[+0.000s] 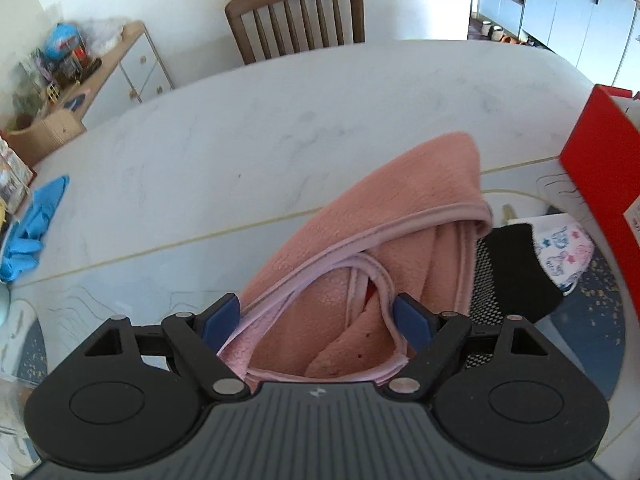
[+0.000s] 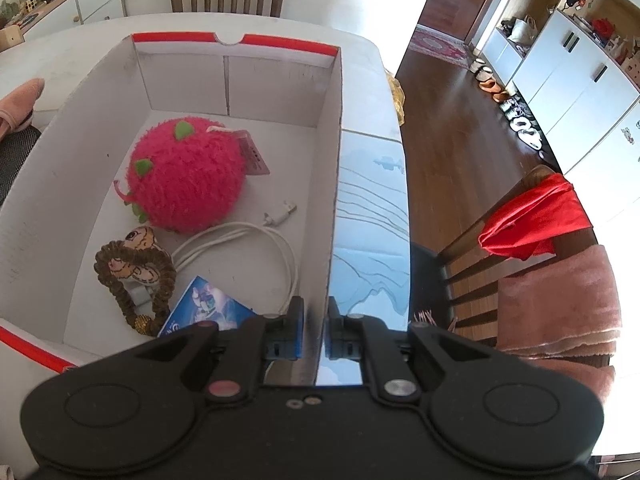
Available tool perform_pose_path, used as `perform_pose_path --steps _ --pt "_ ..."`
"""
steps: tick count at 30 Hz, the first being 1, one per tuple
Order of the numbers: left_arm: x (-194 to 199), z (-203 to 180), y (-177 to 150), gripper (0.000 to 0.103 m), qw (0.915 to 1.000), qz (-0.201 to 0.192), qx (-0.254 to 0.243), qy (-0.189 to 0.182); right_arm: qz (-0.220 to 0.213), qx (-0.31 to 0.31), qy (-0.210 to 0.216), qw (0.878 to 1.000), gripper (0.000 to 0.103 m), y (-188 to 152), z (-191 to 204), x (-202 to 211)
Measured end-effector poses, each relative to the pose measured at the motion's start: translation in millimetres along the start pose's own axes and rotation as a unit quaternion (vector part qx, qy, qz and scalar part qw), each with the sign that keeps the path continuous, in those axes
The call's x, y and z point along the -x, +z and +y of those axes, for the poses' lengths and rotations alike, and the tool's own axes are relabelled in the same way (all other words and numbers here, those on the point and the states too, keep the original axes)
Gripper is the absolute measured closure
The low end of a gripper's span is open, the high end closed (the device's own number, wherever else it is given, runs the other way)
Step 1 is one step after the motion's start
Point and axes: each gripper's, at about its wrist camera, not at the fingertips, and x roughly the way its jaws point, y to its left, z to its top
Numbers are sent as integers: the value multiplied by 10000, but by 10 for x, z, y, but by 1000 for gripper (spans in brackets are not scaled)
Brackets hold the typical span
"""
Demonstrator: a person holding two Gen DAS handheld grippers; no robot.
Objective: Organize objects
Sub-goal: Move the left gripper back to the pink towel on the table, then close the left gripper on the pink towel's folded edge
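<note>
In the left wrist view, the left gripper (image 1: 316,316) stands spread wide, its blue fingers (image 1: 220,316) on either side of a crumpled pink fleece cloth (image 1: 384,220) that fills the lower middle of the frame; the left pad touches the cloth's pale hem, but whether the right pad presses on it I cannot tell, and the cloth is not squeezed. The cloth lies on the white marble bench (image 1: 200,148), partly over a black mesh item (image 1: 516,272) at the right, with a printed face mask (image 1: 564,248) just beyond that. A blue glove (image 1: 32,224) lies at the left edge, well apart. In the right wrist view, the right gripper (image 2: 316,328) is clenched on the near right wall of the white cardboard box (image 2: 320,160), which sits in the left half of the frame. Inside the box lie a pink fuzzy plush (image 2: 188,176), a white cable (image 2: 256,248), a brown beaded toy (image 2: 136,268) and a blue card (image 2: 204,304).
</note>
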Motion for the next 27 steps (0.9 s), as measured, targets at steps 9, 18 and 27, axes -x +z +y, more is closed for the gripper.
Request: perform_pose_path --steps 9,18,27 --pt "-232 -28 -60 14 9993 211 107 -305 76 -1 -73 9999 94 13 27 -16" --pt "-234 -86 -113 29 9990 159 151 -385 82 6 -79 9999 94 10 25 -18" --pt "93 -47 -152 59 9975 -150 461 -511 57 55 -38 10000 94 11 20 -17"
